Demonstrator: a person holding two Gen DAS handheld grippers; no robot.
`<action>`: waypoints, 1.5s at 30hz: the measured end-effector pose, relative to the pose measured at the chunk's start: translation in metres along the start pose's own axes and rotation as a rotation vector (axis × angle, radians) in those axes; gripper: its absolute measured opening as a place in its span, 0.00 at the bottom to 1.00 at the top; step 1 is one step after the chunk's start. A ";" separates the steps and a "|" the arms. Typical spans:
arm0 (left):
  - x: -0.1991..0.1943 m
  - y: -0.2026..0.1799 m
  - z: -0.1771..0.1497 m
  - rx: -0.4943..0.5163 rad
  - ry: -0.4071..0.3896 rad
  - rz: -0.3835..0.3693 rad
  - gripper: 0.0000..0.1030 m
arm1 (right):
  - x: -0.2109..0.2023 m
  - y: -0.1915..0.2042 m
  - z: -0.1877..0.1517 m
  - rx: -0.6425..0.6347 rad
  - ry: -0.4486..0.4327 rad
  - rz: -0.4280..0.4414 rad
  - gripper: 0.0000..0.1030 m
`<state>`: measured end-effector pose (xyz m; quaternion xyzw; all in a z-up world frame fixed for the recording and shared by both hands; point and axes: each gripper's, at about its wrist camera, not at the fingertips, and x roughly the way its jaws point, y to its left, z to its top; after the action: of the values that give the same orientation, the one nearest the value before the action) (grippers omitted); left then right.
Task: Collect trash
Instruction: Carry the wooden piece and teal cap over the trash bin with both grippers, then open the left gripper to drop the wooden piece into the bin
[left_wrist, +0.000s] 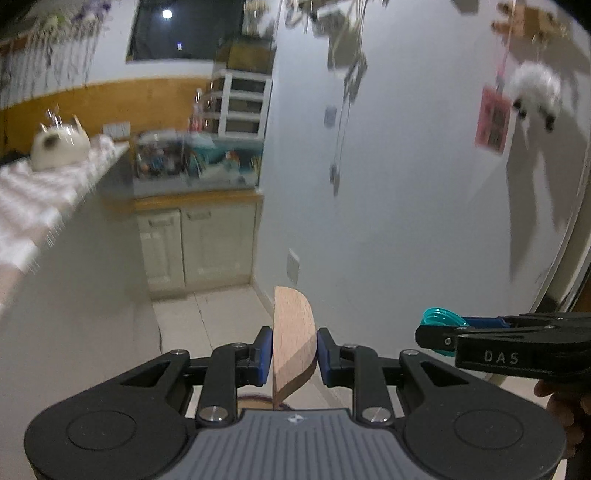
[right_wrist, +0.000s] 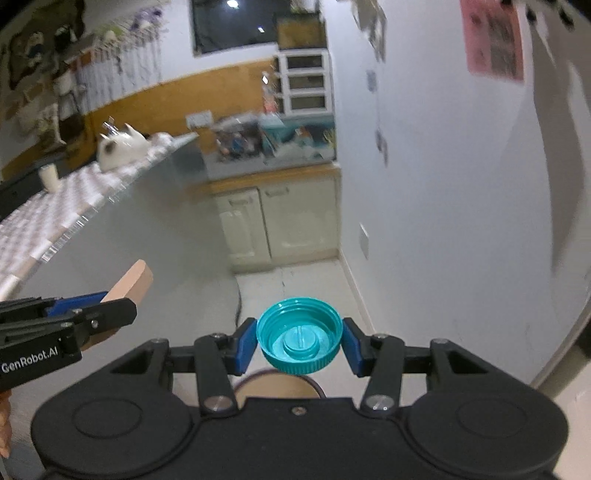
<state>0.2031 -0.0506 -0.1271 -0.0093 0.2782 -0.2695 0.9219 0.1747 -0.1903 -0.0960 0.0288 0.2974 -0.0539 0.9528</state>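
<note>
wood filled the left gripper (left_wrist: 294, 352); its blue pads (left_wrist: 264, 354) were pressed against both faces of a thin wooden piece (left_wrist: 293, 339) with one rounded edge, held upright on its edge and sticking out past the fingertips; the right gripper (right_wrist: 300, 339) pinched a teal bottle cap (right_wrist: 299, 339) by its ribbed rim, the open underside turned toward the camera, a pad touching each side; both grippers were held up in the air side by side, near each other but apart; each showed in the other's view, the cap at the right edge of the left view (left_wrist: 441, 321), the wood at the left of the right view (right_wrist: 129, 284); below the tongs, a round brown opening with a dark rim (right_wrist: 277, 384) showed on the floor, mostly hidden by the gripper bodies; behind stood a counter with a pale patterned cloth (right_wrist: 74, 206), a white teapot (right_wrist: 120, 149) on it, cream cabinets (right_wrist: 280, 218) and a white wall (right_wrist: 443, 221); the background was blurred
</note>
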 end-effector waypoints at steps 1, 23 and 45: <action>0.011 0.002 -0.005 -0.007 0.023 -0.003 0.26 | 0.008 -0.003 -0.005 0.008 0.020 -0.008 0.48; 0.213 0.100 -0.121 -0.192 0.416 0.080 0.26 | 0.232 0.001 -0.108 0.205 0.407 -0.034 0.48; 0.335 0.162 -0.190 -0.325 0.663 0.098 0.26 | 0.385 -0.009 -0.157 0.369 0.582 -0.012 0.48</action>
<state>0.4185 -0.0553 -0.4844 -0.0541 0.6010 -0.1657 0.7800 0.4001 -0.2185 -0.4449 0.2130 0.5420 -0.1017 0.8065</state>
